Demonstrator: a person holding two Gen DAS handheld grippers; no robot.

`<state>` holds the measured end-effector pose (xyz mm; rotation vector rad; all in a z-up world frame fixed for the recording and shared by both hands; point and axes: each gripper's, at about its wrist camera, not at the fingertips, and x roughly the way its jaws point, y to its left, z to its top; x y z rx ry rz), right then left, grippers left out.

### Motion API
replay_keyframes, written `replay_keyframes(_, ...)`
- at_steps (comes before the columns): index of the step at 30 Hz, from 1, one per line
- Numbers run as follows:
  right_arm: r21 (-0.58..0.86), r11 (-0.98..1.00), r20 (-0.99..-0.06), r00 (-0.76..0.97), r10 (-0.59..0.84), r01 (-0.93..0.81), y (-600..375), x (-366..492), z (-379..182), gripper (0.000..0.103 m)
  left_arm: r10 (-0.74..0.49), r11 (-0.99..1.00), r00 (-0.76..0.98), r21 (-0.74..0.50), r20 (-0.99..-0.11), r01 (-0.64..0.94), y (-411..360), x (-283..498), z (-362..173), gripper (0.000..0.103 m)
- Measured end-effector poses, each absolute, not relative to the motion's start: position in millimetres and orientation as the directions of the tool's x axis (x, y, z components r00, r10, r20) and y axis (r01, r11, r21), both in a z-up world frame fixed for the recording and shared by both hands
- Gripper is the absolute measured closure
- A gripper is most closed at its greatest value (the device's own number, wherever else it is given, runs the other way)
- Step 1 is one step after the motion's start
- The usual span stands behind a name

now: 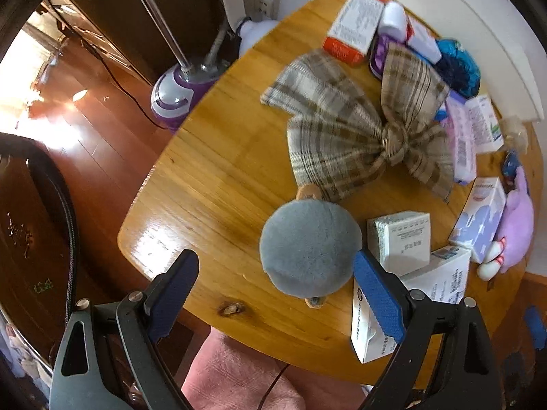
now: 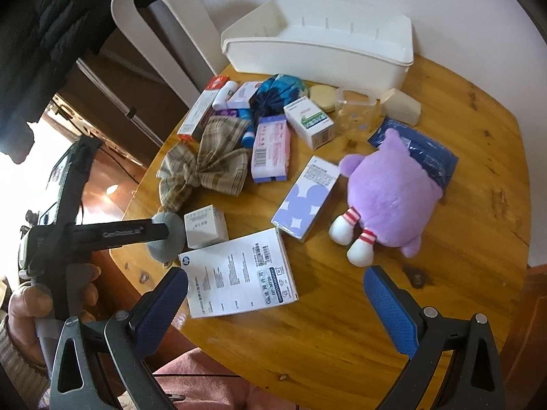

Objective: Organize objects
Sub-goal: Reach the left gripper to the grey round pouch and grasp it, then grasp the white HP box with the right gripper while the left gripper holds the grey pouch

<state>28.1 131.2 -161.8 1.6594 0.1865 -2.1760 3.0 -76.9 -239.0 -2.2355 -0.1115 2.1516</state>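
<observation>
My left gripper (image 1: 277, 294), jaws wide, hovered at the grey pompom (image 1: 309, 242); right gripper (image 2: 275, 307) empty, open; closing needed next.

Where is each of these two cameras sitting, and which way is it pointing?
Left wrist view: sits on the left gripper, looking down its open blue fingers at a grey pompom near the table edge; a pink-clad lap shows below.
Right wrist view: sits on the right gripper, open, facing across the table toward the white bin by the wall; the person's hand holding the left gripper shows at left.
Shared: pompom, plaid bow, purple plush, boxes.
</observation>
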Motion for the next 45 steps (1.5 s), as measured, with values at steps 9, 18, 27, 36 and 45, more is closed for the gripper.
replay_keyframes(9,0.143,-0.902,-0.951,-0.195,-0.239,0.408,128.4,34.2,-170.6,0.000,0.044,-0.997,0.023,-0.045,-0.999,-0.057,-57.8,4.0,-241.5,0.009)
replay_keyframes(18,0.196,-0.908,-0.950,-0.158,-0.269,0.370,131.4,38.0,-180.9,0.000,0.049,-0.984,0.022,-0.052,-0.999,-0.170,-38.7,9.9,-225.2,0.039)
replay_keyframes(27,0.254,-0.927,-0.951,-0.105,-0.292,0.277,129.5,43.8,-194.7,0.000,0.043,-0.957,0.015,-0.045,-0.999,-0.288,-30.9,12.3,-204.7,0.059)
replay_keyframes(36,0.316,-0.934,-0.946,-0.132,-0.296,-0.166,147.7,47.6,-212.0,0.000,0.054,-0.841,0.018,-0.055,-0.998,-0.539,-34.7,-0.5,-197.1,0.063)
replay_keyframes(45,0.318,-0.744,-0.948,-0.189,-0.256,-0.588,137.7,57.2,-225.3,0.000,0.140,-0.587,-0.004,-0.080,-0.990,-0.806,-25.3,0.1,-155.4,0.063)
